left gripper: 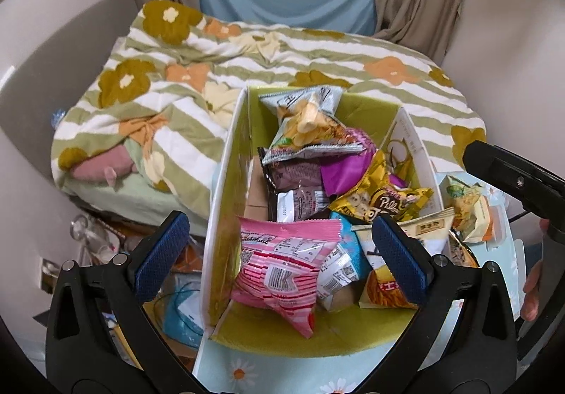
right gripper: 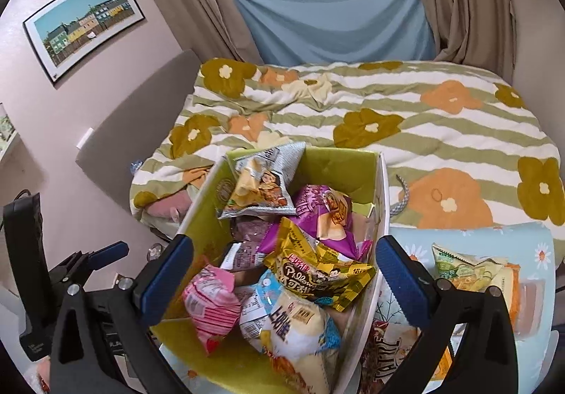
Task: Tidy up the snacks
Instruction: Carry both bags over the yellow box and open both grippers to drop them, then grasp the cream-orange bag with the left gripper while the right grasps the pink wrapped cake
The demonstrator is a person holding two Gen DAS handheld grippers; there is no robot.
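A white box with a green lining (left gripper: 226, 182) (right gripper: 383, 189) stands in front of me, heaped with snack packets. Among them are a pink striped packet (left gripper: 282, 267) (right gripper: 212, 302), a yellow "Pillow" packet (left gripper: 381, 203) (right gripper: 317, 274), a grey chips bag (left gripper: 307, 122) (right gripper: 261, 185) and a purple packet (right gripper: 317, 210). My left gripper (left gripper: 280, 256) hovers open above the box's near left part, with its left pad outside the wall. My right gripper (right gripper: 284, 275) is open wide over the near snacks and holds nothing.
Beyond the box lies a bed with a striped flower quilt (left gripper: 212, 76) (right gripper: 423, 132). A light blue daisy cloth (right gripper: 459, 235) to the right carries a green and yellow packet (right gripper: 466, 267) (left gripper: 466, 207) and a brown bag (right gripper: 388, 351). Clutter lies low on the left (left gripper: 99, 238).
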